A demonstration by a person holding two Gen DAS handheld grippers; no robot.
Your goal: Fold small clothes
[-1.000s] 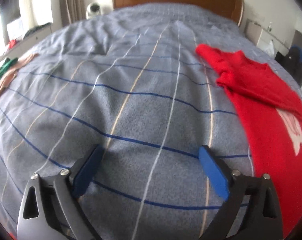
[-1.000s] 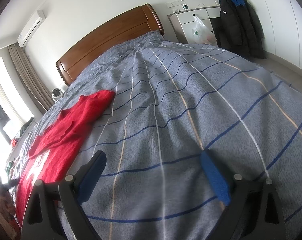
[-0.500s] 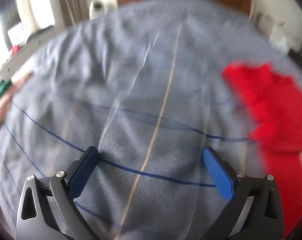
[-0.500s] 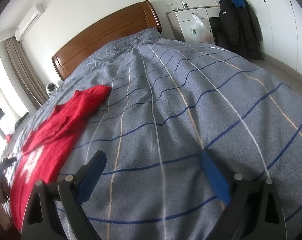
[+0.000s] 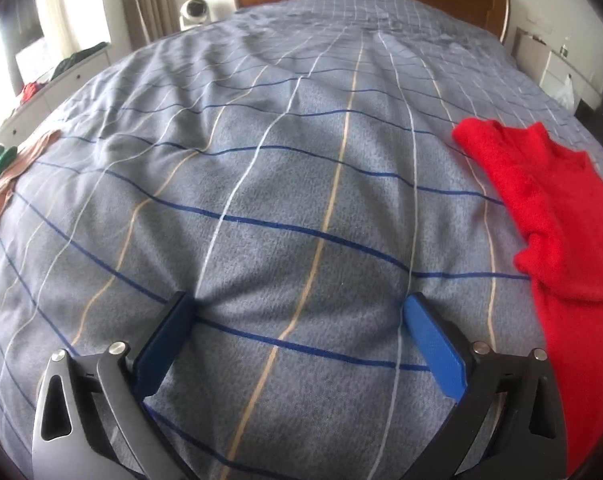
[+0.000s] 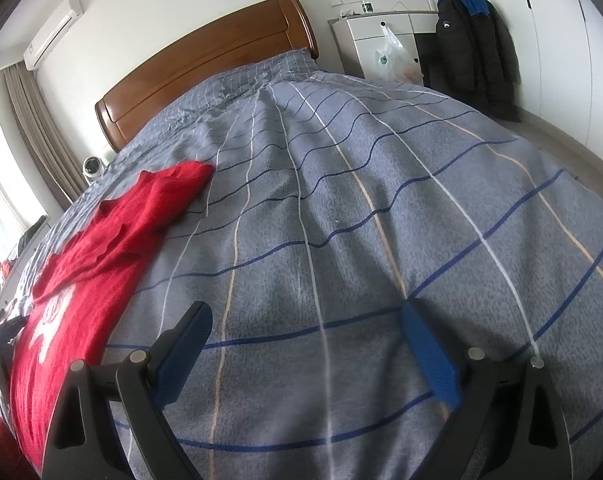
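Both tools wide open, empty | left tool [image 5: 297, 308] | right tool [image 6: 305, 316] | red sweater [image 6: 101, 248] flat on bedspread [image 6: 341, 200]

A wide bed with a grey-blue quilt [image 5: 285, 184] crossed by white, beige and dark blue lines carries the clothes. A red knitted sweater [image 5: 549, 216] lies flat on it, and pink and green garments [image 5: 5, 176] lie well apart from the sweater.

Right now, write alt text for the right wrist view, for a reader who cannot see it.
The open right gripper hovers over a grey-blue striped bedspread, holding nothing. A red sweater with a white design lies flat on the bed to its left. Beyond stand a wooden headboard, a white cabinet and a hanging dark coat.
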